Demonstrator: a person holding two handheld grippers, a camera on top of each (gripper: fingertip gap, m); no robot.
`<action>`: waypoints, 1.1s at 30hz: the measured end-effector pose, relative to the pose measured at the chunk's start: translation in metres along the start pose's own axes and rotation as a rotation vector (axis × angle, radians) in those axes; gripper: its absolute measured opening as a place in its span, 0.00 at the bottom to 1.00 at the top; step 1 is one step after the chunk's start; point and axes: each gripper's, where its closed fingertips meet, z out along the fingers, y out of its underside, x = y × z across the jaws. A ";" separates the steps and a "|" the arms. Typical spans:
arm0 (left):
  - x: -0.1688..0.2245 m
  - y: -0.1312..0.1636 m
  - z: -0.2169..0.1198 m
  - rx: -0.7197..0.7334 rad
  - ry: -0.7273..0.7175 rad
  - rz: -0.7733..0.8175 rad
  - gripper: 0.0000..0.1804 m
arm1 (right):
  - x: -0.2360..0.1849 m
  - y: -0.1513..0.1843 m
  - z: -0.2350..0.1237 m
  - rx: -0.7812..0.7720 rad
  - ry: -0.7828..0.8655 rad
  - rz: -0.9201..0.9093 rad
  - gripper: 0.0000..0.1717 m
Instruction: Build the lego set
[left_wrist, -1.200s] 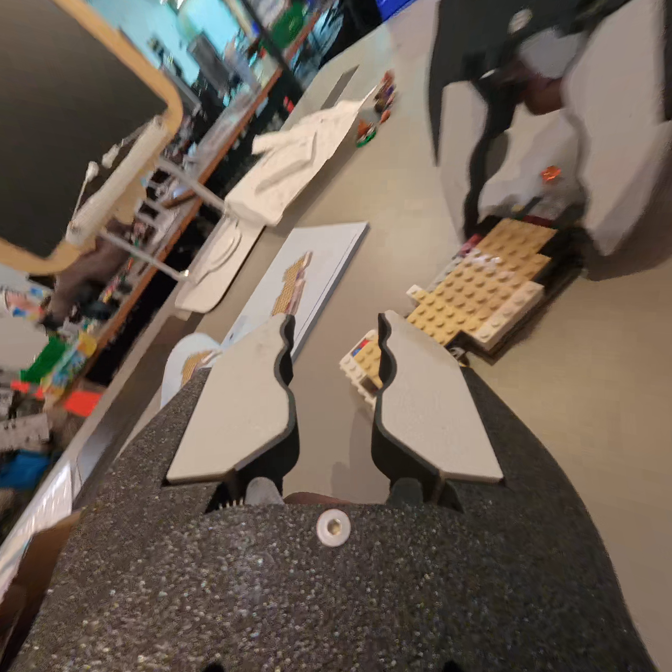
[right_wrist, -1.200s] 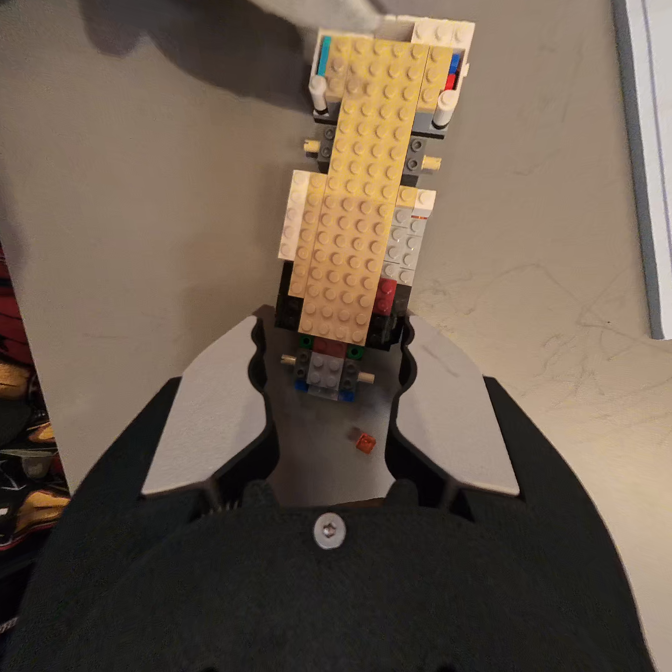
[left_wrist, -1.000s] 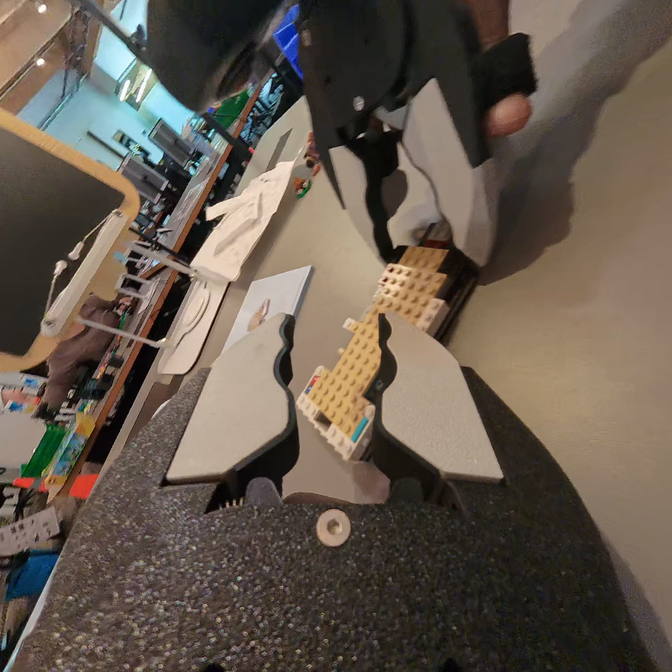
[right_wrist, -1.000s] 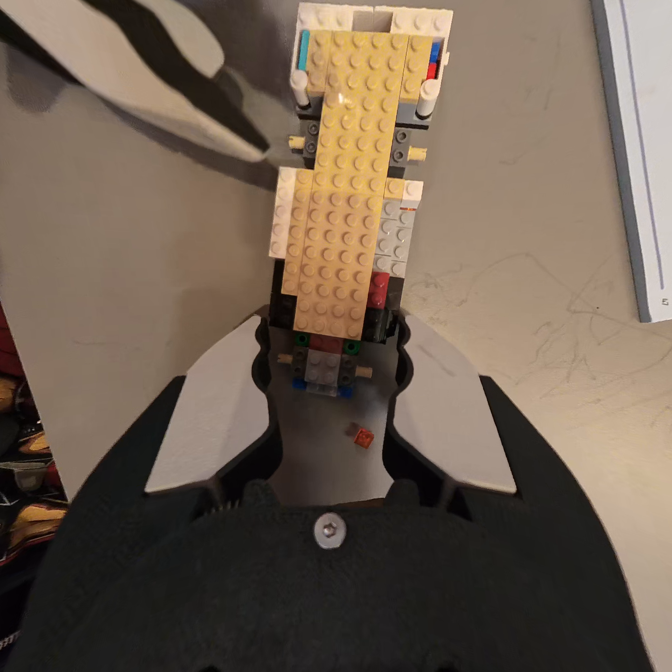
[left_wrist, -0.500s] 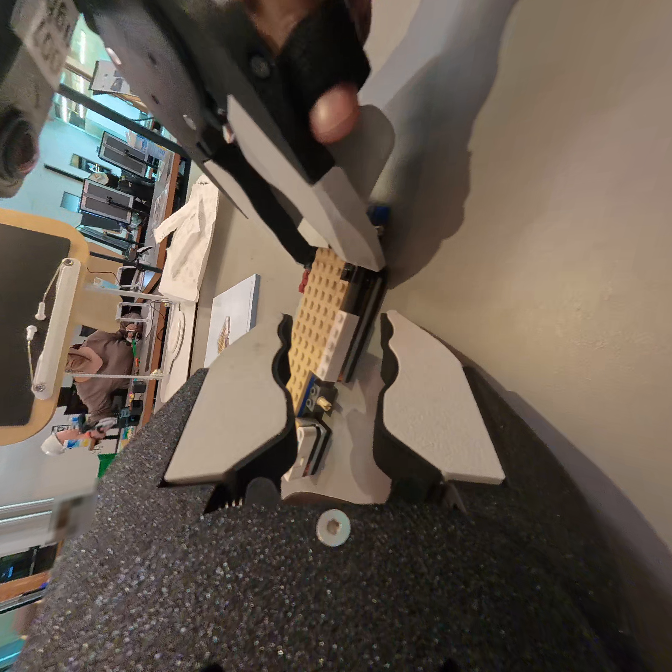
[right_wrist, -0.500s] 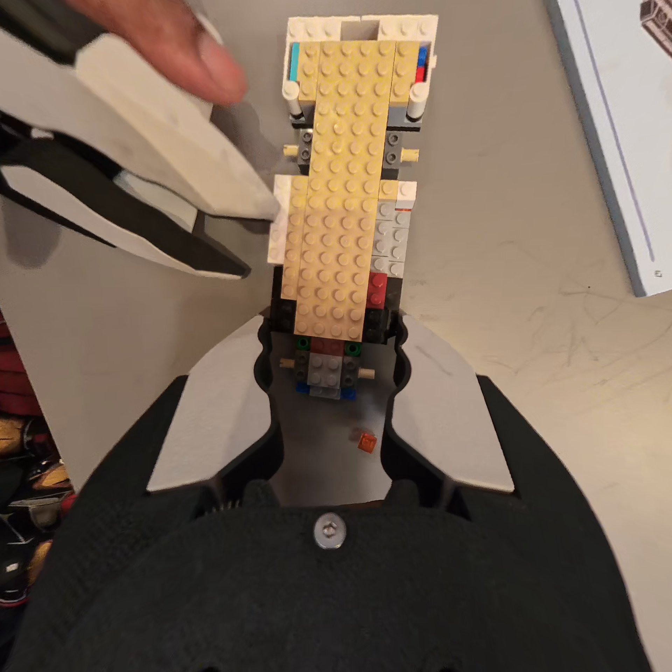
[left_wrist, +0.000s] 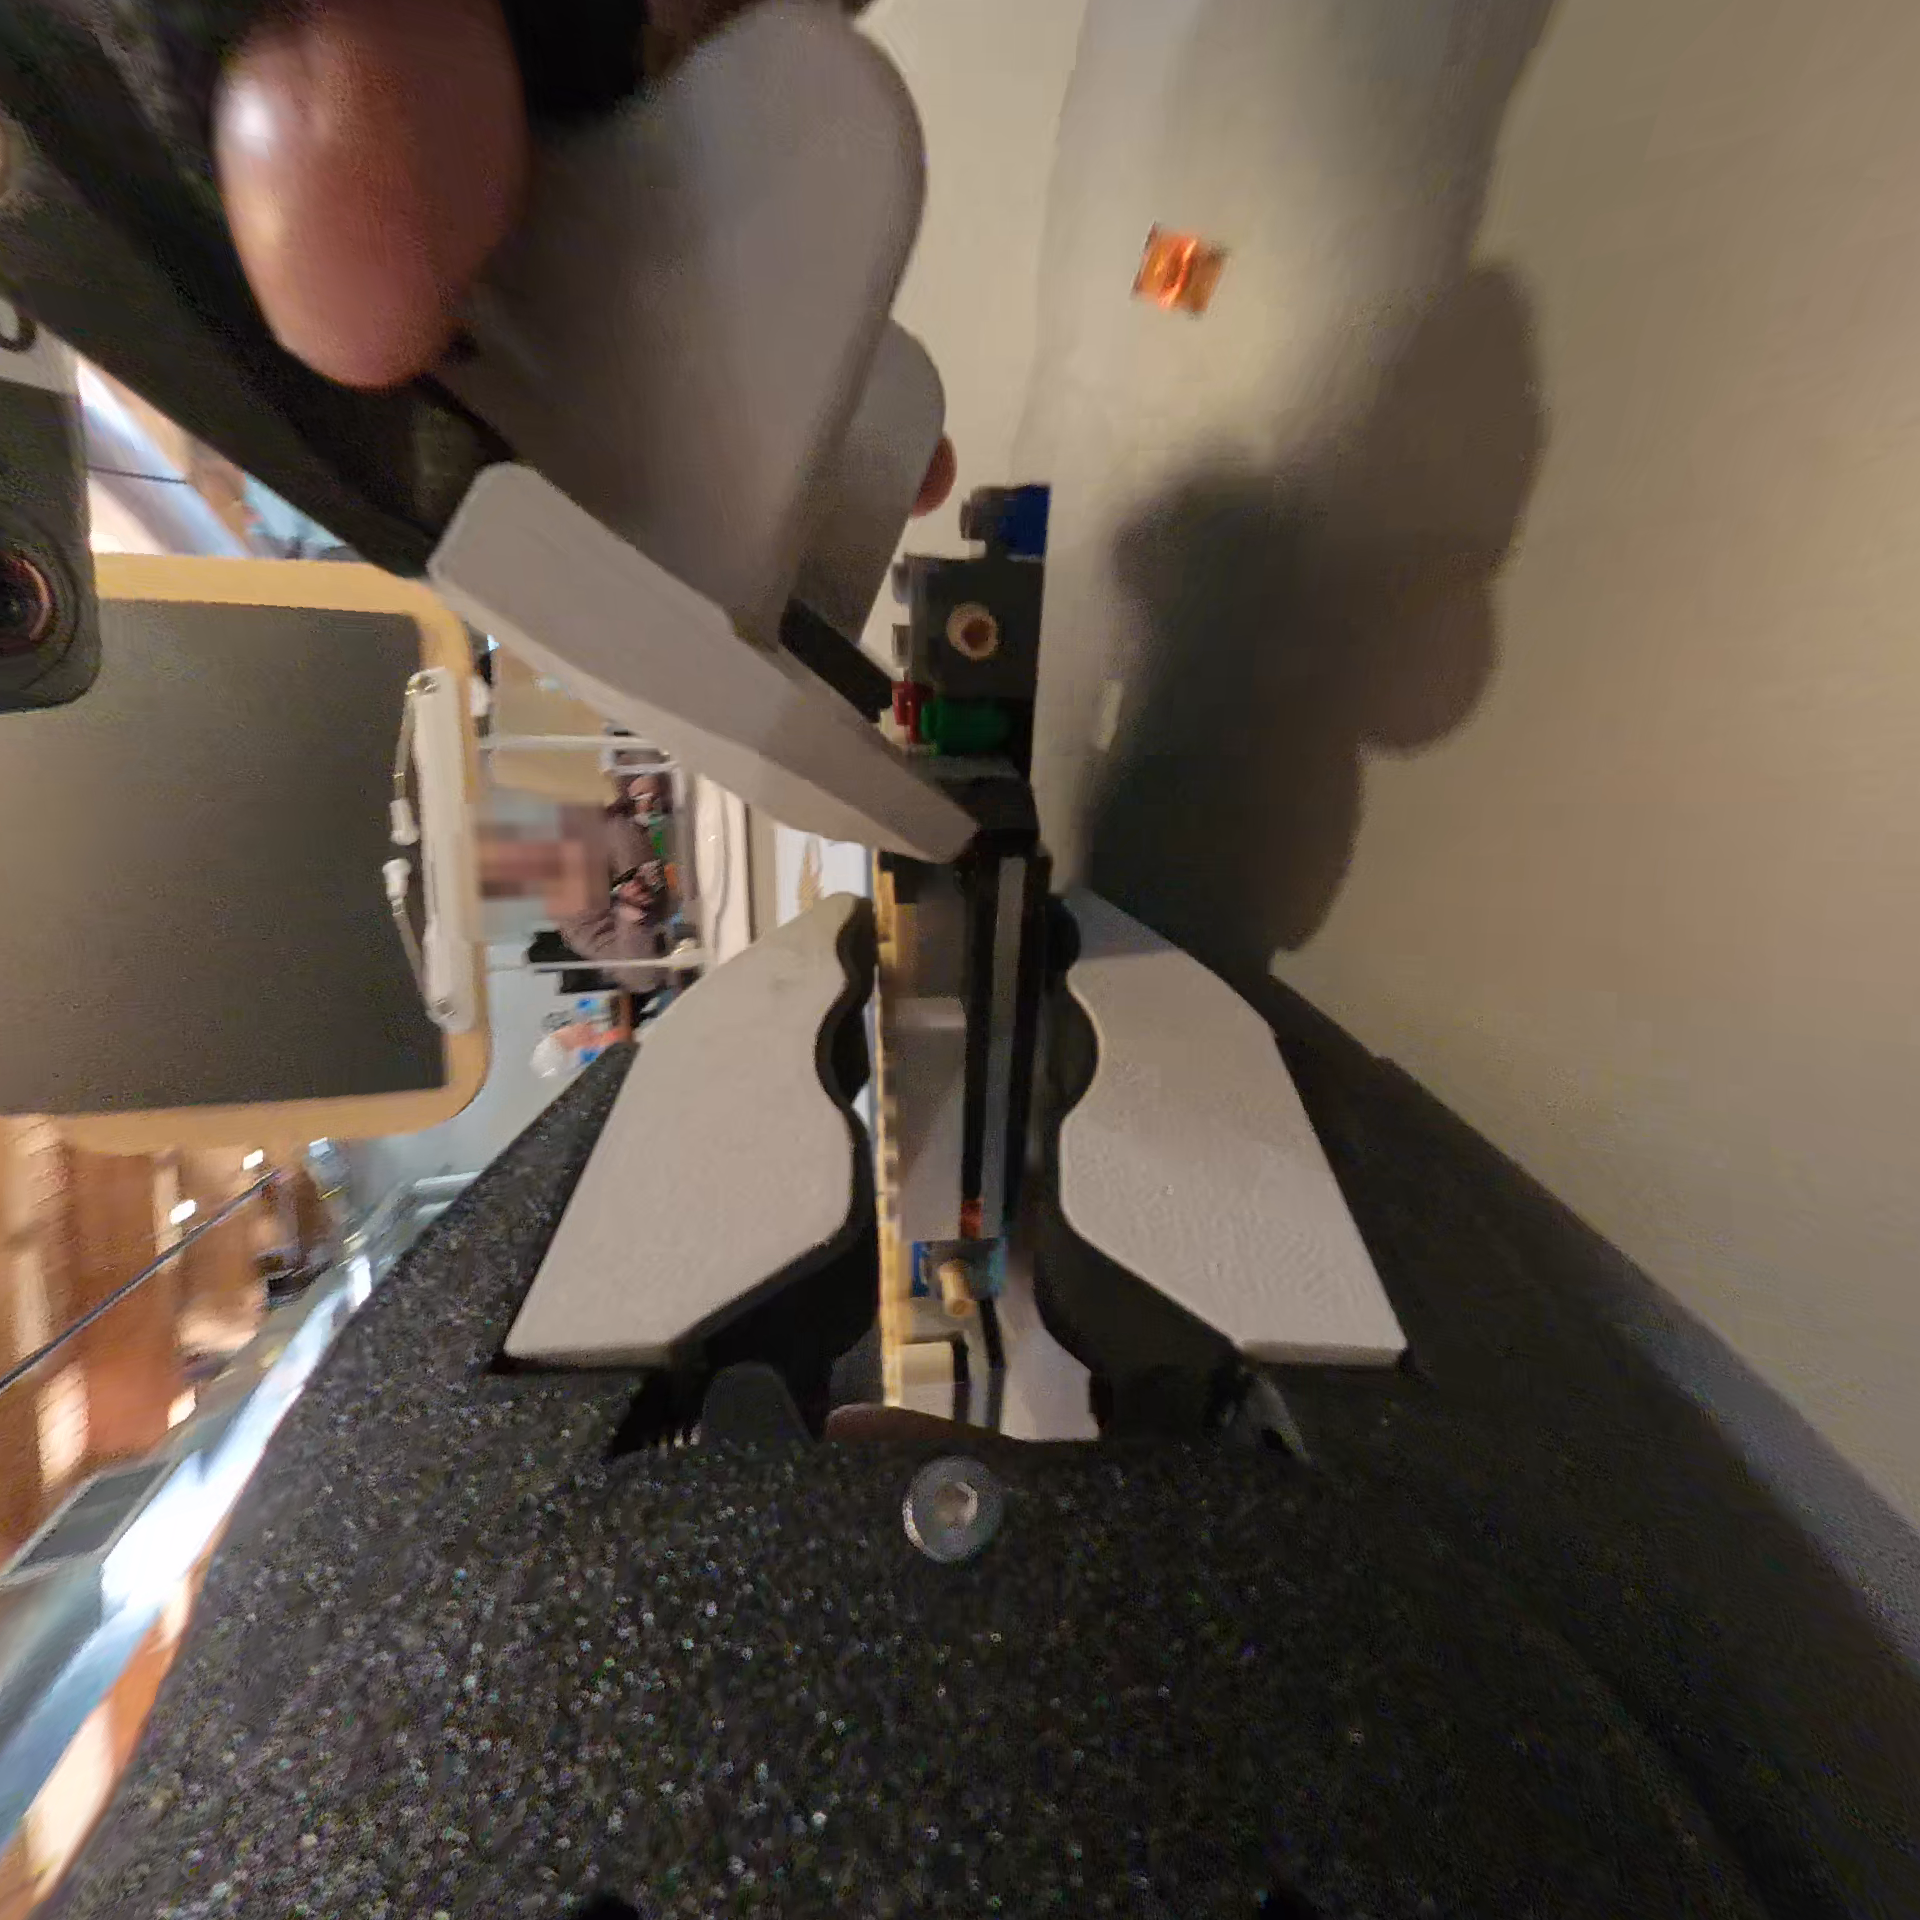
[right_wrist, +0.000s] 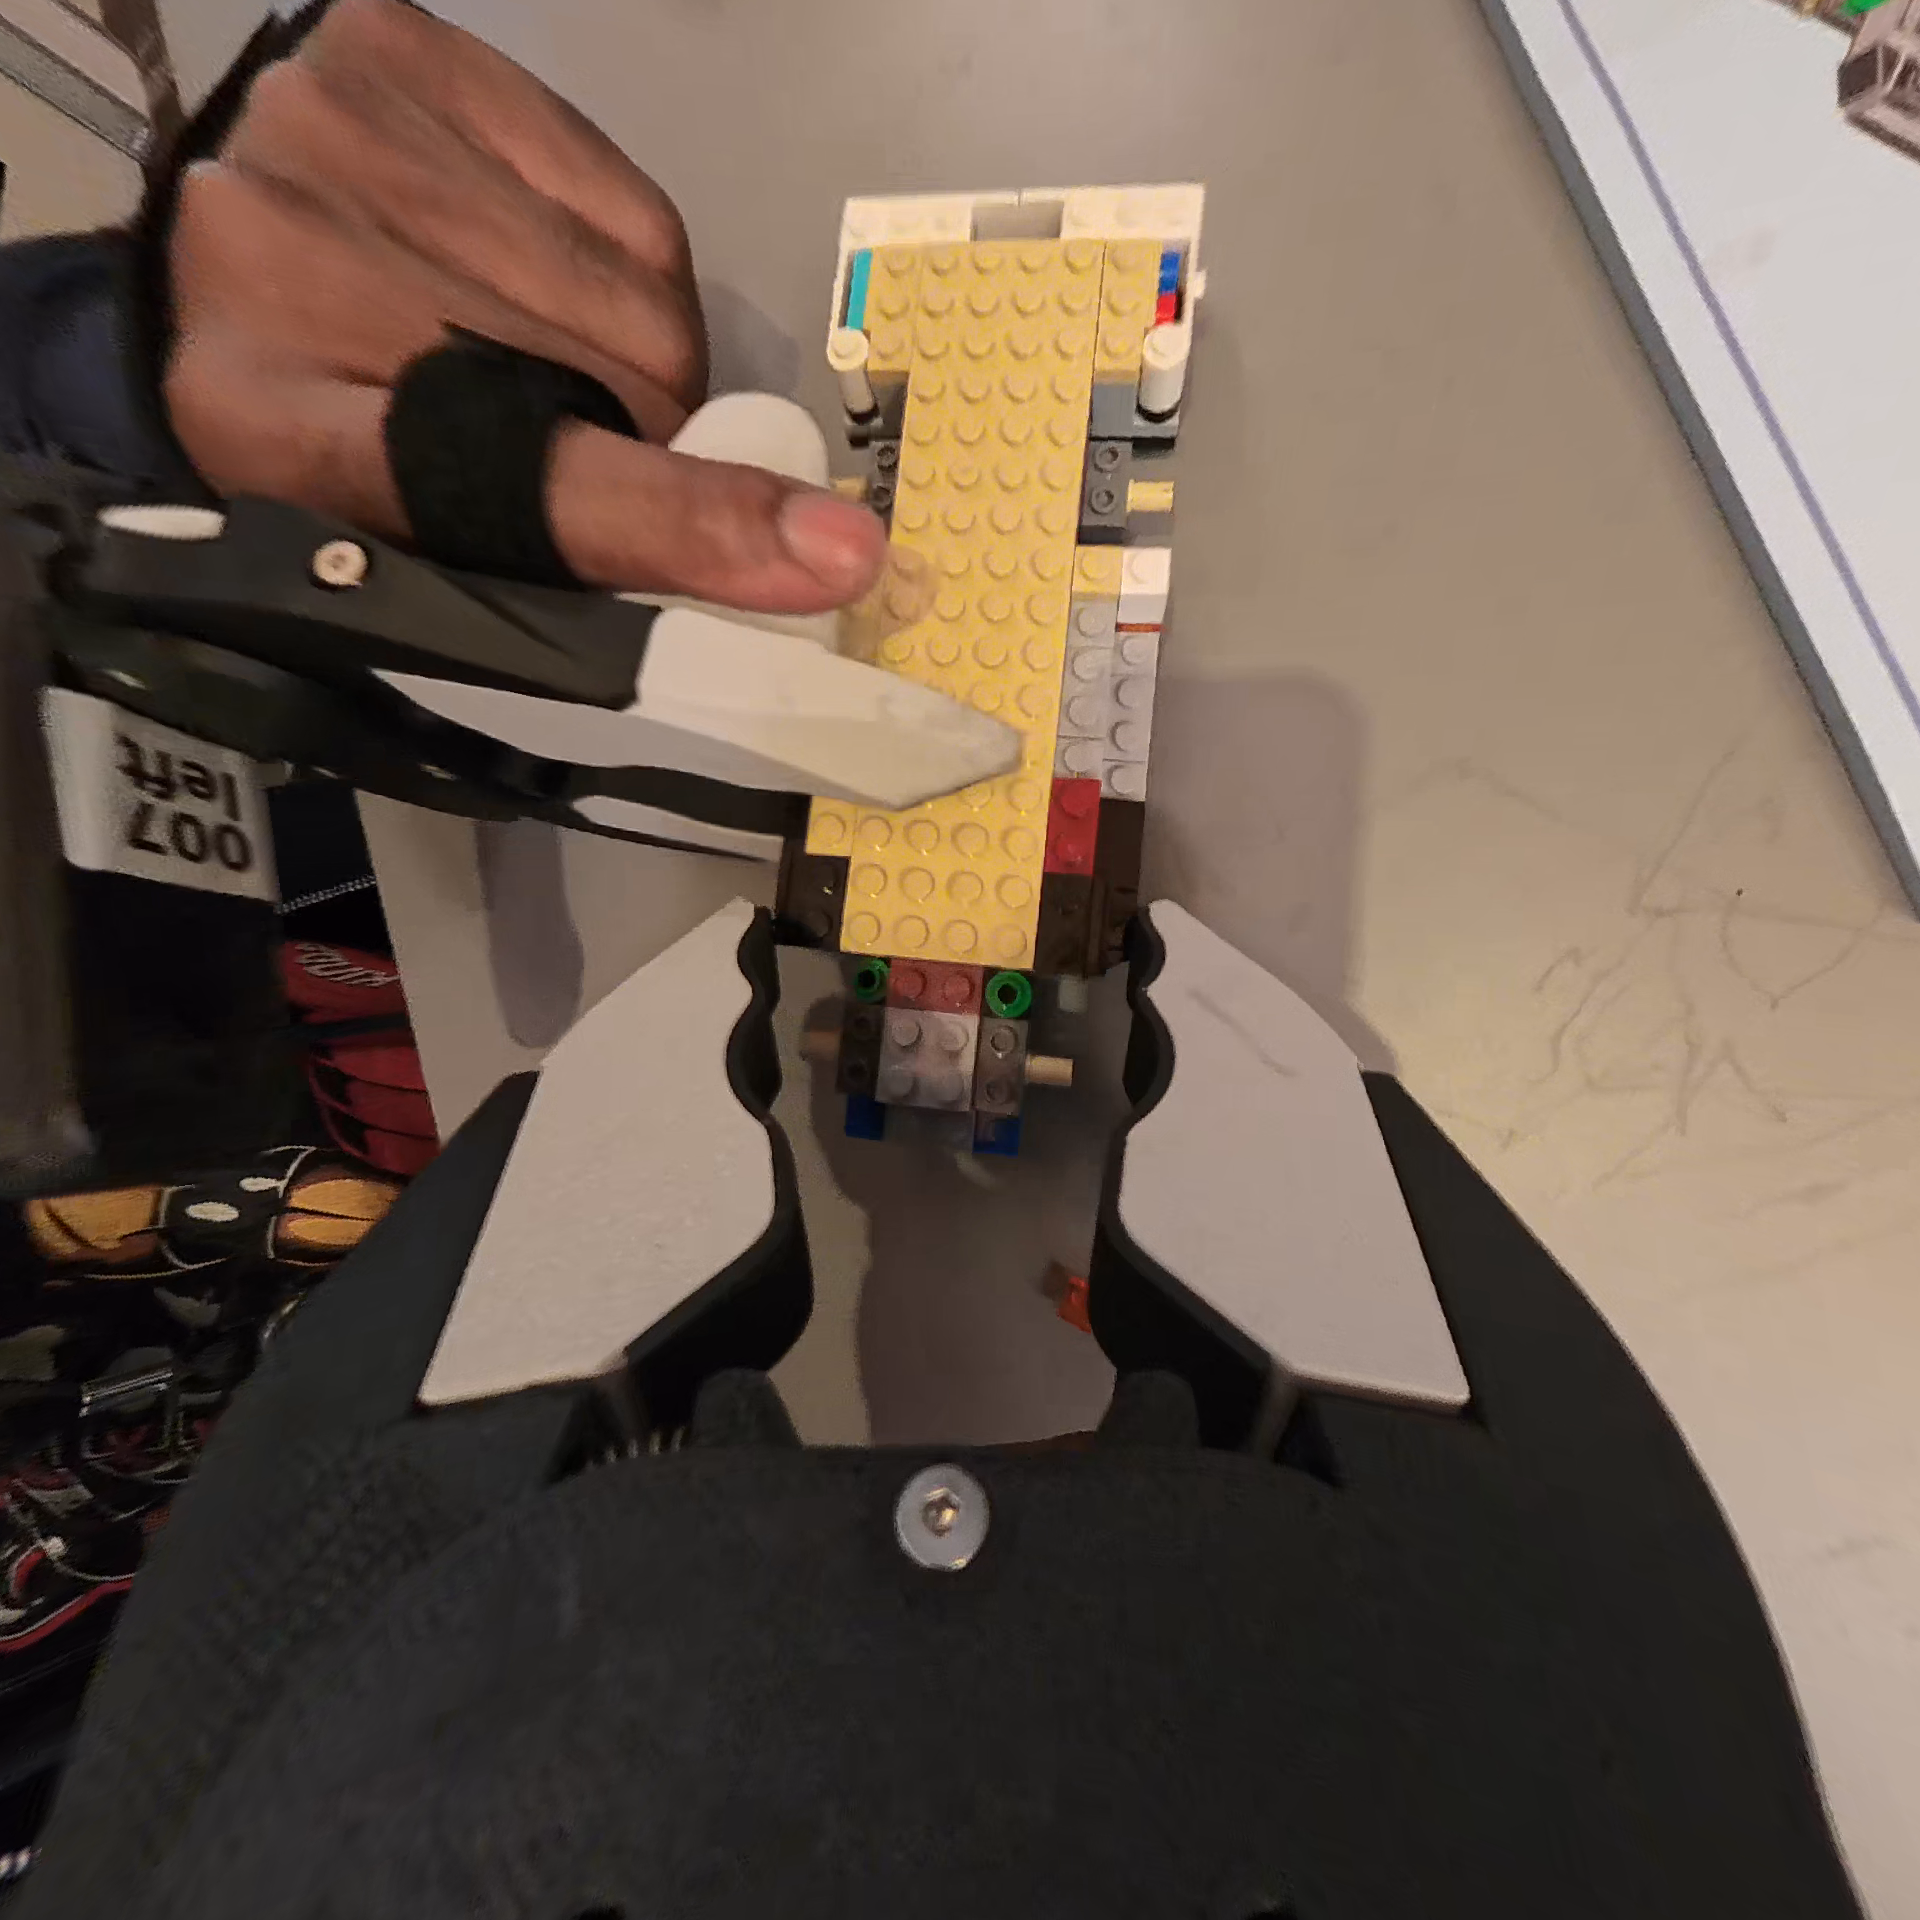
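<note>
The grey surface (right_wrist: 1455, 727) carries a brick model (right_wrist: 987, 644) topped with tan plates. The right tool (right_wrist: 951, 935) clamps the model's black near end by both sides. The left tool (left_wrist: 956, 925) pinches its long edge top and bottom.

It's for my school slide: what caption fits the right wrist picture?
Right jaws clamp the black end of a tan-topped brick model on a grey table while the left gripper grips its side.
</note>
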 end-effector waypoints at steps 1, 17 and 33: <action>-0.003 0.001 0.001 -0.009 -0.025 0.008 0.16 | 0.001 -0.002 -0.002 0.012 0.009 -0.015 0.38; -0.068 0.004 -0.020 0.218 0.014 -0.607 0.13 | -0.005 -0.034 -0.080 0.336 0.229 -0.603 0.46; -0.080 -0.020 -0.026 0.490 0.219 -0.914 0.13 | -0.026 -0.066 -0.075 0.465 0.109 -0.688 0.16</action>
